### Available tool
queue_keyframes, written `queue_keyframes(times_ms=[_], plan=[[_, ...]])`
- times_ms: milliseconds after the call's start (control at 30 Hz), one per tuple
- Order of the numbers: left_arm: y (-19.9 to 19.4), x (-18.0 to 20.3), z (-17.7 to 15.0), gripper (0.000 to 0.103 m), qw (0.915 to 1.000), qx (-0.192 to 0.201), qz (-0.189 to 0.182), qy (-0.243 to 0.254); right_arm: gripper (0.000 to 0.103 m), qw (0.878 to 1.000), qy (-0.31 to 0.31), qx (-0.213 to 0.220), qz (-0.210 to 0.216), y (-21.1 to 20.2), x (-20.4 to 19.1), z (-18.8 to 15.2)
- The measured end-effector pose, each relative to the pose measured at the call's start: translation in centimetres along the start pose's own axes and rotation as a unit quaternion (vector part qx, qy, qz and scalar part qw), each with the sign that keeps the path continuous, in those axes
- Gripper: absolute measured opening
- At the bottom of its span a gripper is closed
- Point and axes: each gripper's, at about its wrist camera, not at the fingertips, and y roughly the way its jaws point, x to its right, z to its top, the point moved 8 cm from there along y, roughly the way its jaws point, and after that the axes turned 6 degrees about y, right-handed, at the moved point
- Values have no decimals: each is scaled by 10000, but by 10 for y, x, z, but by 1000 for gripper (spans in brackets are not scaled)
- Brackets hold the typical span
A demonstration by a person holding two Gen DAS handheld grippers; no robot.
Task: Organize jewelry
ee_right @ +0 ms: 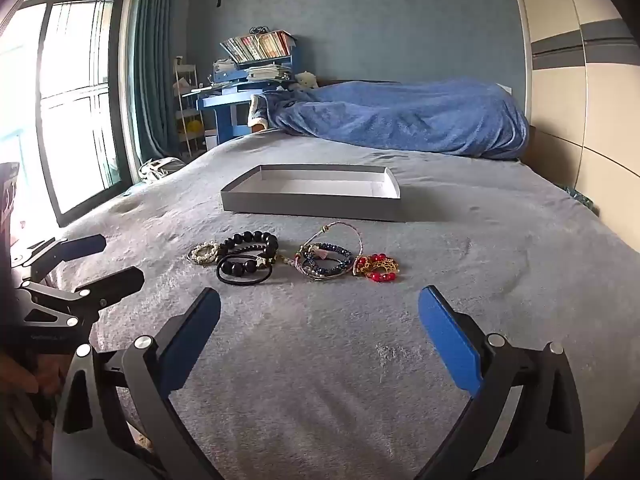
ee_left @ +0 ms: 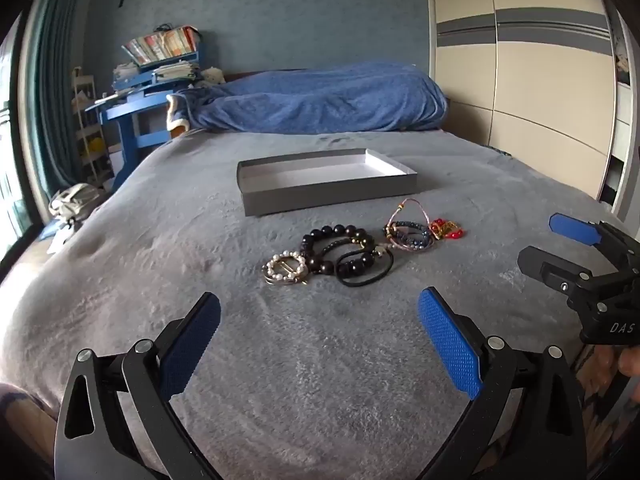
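both claws hover low over the near end of the grey bedspread (ee_left: 280, 380), jaws wide apart and empty: the left gripper (ee_left: 319, 312) and the right gripper (ee_right: 319, 308). ahead of them the jewelry lies in a row running left to right: pearl bracelet (ee_left: 285, 267) leftmost, black bead bracelet (ee_left: 340, 246), blue bead bracelets (ee_right: 326, 262), red bead piece (ee_right: 378, 268) rightmost. the pearl end looks nearer the left claw, the red end nearer the right. beyond, the grey tray (ee_left: 332, 194) sits empty.

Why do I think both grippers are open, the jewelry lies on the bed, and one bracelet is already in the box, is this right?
Not quite. The box holds nothing, as the right wrist view shows. The left gripper and right gripper are open, and all the jewelry lies on the bed.
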Motion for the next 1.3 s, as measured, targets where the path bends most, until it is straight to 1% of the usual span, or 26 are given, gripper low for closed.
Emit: queue_keyframes(times_ms=[300, 567, 600, 800, 1233, 1300], plan=[[-3, 0, -4, 98, 10000, 23, -39, 6, 98, 10000, -24, -15, -27, 1, 0, 0], [-2, 1, -5, 98, 10000, -63, -44, -6, 98, 10000, -26, -51, -47, 4, -1, -2], [6, 0, -5, 98, 10000, -76, -47, -20, 98, 10000, -23, -56, -48, 4, -1, -2], [3, 2, -3, 98, 9999, -89, -69, 2, 98, 10000, -7, -50, -44, 8, -2, -1], [4, -3, -3, 98, 9998, -160, -92, -27, 98, 10000, 15, -35, -32, 3, 1, 0], [9, 0, -6, 98, 9998, -164, -84, -18, 98, 10000, 17, -36, -34, 3, 1, 0]])
